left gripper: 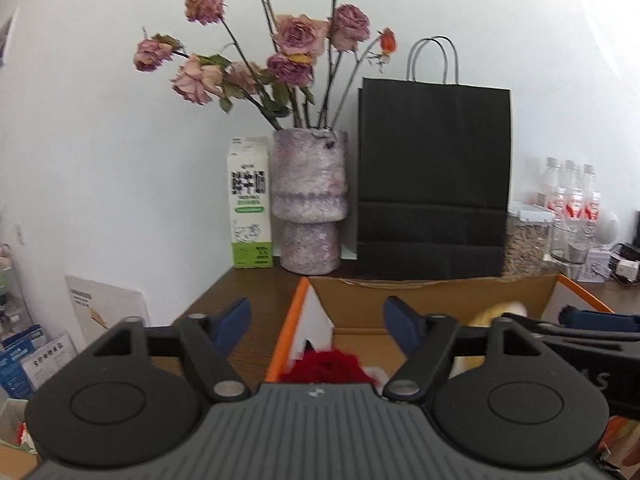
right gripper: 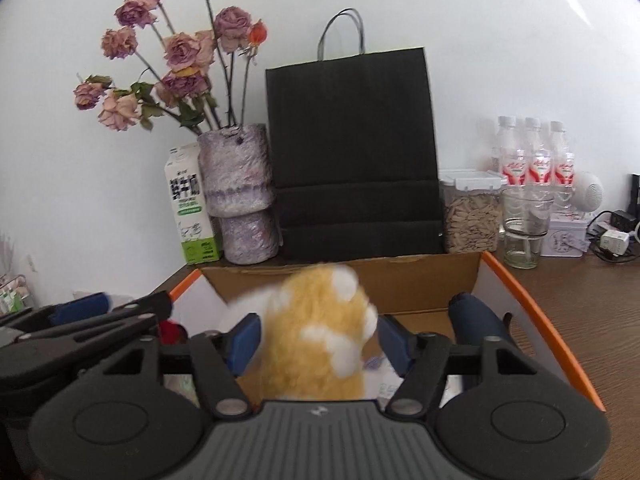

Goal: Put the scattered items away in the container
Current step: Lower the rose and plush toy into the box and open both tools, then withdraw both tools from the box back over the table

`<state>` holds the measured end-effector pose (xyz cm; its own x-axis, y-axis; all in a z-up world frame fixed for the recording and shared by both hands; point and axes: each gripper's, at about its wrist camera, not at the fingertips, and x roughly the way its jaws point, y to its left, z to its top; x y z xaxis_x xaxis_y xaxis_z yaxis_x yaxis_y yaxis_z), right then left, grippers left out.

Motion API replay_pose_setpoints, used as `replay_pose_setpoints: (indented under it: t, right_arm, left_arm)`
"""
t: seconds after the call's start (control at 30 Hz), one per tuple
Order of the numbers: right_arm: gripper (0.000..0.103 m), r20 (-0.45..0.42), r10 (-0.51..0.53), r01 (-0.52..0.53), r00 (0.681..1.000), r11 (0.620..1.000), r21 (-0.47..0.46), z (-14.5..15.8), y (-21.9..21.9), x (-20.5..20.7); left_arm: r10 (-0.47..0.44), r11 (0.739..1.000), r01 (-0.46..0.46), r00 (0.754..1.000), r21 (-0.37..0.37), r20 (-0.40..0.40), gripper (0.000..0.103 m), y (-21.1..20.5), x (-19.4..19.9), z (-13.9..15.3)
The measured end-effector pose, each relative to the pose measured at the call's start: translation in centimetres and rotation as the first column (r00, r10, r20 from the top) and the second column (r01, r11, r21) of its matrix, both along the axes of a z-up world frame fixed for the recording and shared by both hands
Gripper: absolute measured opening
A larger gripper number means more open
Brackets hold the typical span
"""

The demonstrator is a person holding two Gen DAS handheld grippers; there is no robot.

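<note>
My left gripper (left gripper: 316,322) is spread wide over the box (left gripper: 432,300) with nothing in it; a red item (left gripper: 326,366) lies below it, inside the box's left side. My right gripper (right gripper: 318,342) is also wide, and the plush (right gripper: 320,332) sits between its pads, which look clear of it, inside the box on the table (right gripper: 580,300).

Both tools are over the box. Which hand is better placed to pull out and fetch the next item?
Probably left. The left tool stands open with nothing between its fingers; the red item lies below. The right tool still brackets the plush toy over the cardboard box.
</note>
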<state>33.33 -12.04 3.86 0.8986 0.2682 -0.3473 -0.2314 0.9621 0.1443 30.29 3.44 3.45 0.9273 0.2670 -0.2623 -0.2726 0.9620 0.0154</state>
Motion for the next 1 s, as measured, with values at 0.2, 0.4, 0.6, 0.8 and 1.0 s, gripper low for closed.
replay_pose_setpoints:
  t: [0.2,0.4,0.6,0.8,1.0]
  right_arm:
    - [0.098,0.028,-0.021,0.02,0.999,0.999,0.041,0.7,-1.2,0.0]
    - [0.098,0.017,-0.011,0.01,1.0,1.0,0.029,0.5,-0.9,-0.1]
    - [0.098,0.006,-0.008,0.008,1.0,0.999,0.037,0.4,-0.9,0.0]
    - [0.098,0.012,-0.012,0.012,1.0,0.999,0.034,0.5,-1.0,-0.2]
    - [0.099,0.032,0.004,-0.005,0.999,1.0,0.031,0.7,-1.5,-1.4]
  left_arm:
    - [0.036,0.998,-0.034,0.999,-0.059,0.033,0.103,1.5,-0.9,0.8]
    - [0.042,0.998,-0.041,0.999,-0.053,0.013,0.103,1.5,-0.7,0.7]
    - [0.044,0.998,-0.043,0.999,-0.055,0.015,0.103,1.5,-1.0,0.7]
    - [0.053,0.997,-0.052,0.998,-0.059,0.015,0.103,1.6,-1.3,0.8]
    - [0.061,0.995,-0.059,0.998,-0.077,0.033,0.103,2.1,-2.3,1.0]
